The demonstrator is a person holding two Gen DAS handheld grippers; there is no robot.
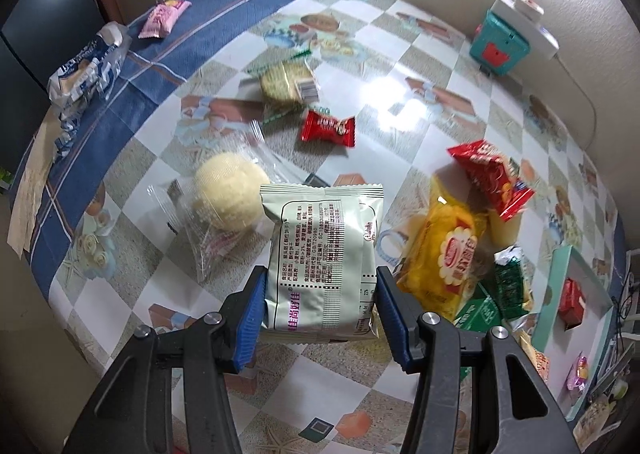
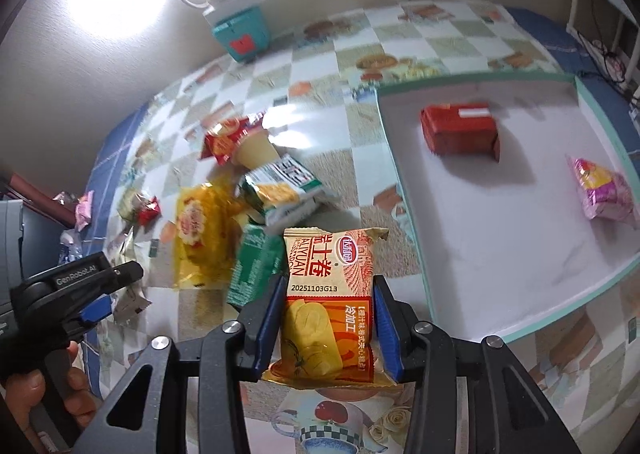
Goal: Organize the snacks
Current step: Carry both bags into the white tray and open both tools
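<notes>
My left gripper [image 1: 320,290] is shut on a pale green snack packet [image 1: 324,254], lifted off the patterned table [image 1: 400,102]. My right gripper [image 2: 326,322] is shut on an orange snack packet [image 2: 330,294] with a yellow roll pictured on it, also held above the table. To its right lies a white tray with a teal rim [image 2: 480,238]; a red box [image 2: 460,130] and a pink packet [image 2: 604,190] lie in it. A pile of yellow, green and red packets [image 2: 248,206] sits left of the tray. The left gripper [image 2: 96,306] and a hand [image 2: 24,394] show in the right wrist view.
Loose snacks lie on the table: a round yellow cake in clear wrap [image 1: 228,194], a red candy [image 1: 328,128], a biscuit pack [image 1: 286,84], a pink packet [image 1: 162,18], a blue-white bag [image 1: 86,70]. A teal box with a lamp [image 1: 504,38] stands by the wall.
</notes>
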